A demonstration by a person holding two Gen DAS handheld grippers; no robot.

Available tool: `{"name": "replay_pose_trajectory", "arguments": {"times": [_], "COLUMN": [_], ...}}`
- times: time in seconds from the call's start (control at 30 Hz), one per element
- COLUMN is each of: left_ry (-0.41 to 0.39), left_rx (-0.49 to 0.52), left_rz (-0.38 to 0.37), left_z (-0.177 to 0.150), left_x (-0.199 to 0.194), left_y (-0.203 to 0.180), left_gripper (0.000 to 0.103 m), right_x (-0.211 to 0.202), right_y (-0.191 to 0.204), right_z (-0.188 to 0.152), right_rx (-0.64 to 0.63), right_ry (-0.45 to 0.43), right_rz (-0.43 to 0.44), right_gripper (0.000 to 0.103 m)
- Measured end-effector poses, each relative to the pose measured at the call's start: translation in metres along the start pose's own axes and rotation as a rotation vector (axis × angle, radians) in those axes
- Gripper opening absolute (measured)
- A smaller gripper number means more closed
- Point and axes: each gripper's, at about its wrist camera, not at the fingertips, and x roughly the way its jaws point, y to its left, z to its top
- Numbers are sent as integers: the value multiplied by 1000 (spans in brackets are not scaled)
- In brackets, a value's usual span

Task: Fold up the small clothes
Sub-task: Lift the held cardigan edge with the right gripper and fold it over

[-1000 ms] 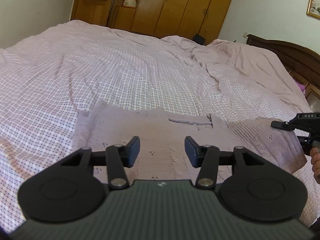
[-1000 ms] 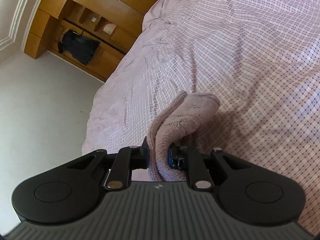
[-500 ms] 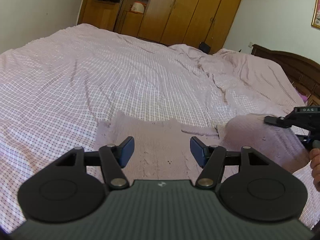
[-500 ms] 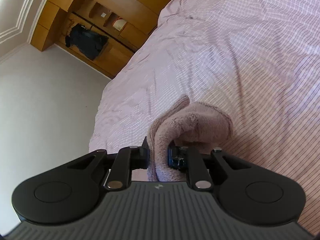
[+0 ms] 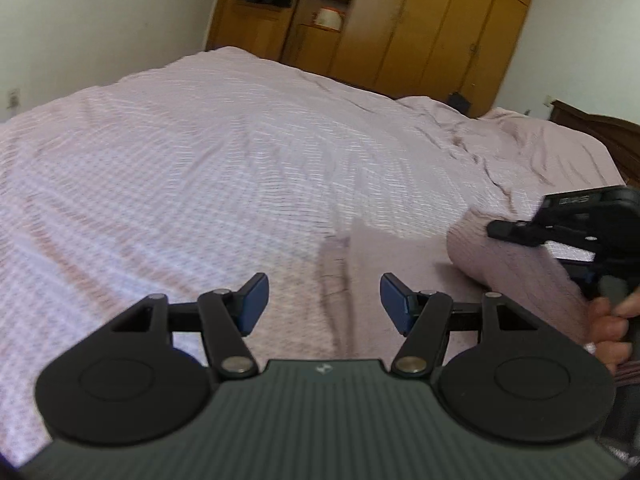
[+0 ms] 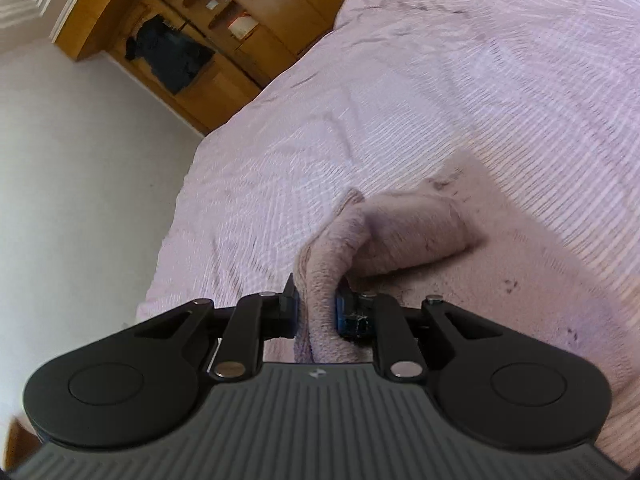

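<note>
Wooden wardrobe (image 5: 420, 20) behind bed (image 5: 200, 152); right tool (image 6: 316, 312) pinches garment (image 6: 400, 236).

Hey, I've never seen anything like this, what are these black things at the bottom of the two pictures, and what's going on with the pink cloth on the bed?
No robot here: a person holds a two-finger gripping tool in each hand, and each tool carries a wide-angle camera looking out along its fingers. One picture comes from the left tool, the other from the right tool.

Both look across a bed covered with a pink checked bedspread. On it lies a small pink garment.

The left tool is open with nothing between its fingers; its jaws have just been opening. The right tool is shut on a fold of the garment, lifted off the bedspread. The left picture also shows the right tool from the side, with the person's hand on its handle. A wooden wardrobe stands behind.
</note>
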Motion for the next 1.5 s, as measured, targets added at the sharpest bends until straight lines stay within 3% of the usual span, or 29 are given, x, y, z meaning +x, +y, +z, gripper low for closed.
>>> {"name": "replay_pose_trajectory", "arguments": {"times": [0.2,0.4,0.57,0.7,0.93,1.17,1.2,1.27,1.33,1.5], "left_ry": [-30,-21,-16,4,39,38,39,40,42,43], "left_rx": [7,-47,-48,-17,7,20,21,22,25,25], "left_rz": [16,27,18,13,21,24,25,27,33,39], "left_z": [-2,-2,0,-2,-7,-7,-7,-7,-8,-8], "left_x": [-23,-28,-24,-15,2,9,10,11,10,11], "left_y": [23,44,41,27,11,2,2,2,2,3], "left_gripper": [63,63,64,64,64,64,64,64,64,65], "right_x": [34,53,73,82,85,78,75,74,78,72], "right_y": [38,70,65,54,63,57,57,55,57,63], "right_z": [-49,-82,-88,-93,-102,-104,-104,-103,-101,-103], "right_rx": [-77,-165,-133,-63,-149,-179,-175,-163,-188,-237], "right_ry": [29,7,23,43,15,25,28,32,30,20], "right_rz": [10,-38,-62,-34,-69,-38,-30,15,41,70], "right_gripper": [17,17,20,28,28,29,30,45,52,57]}}
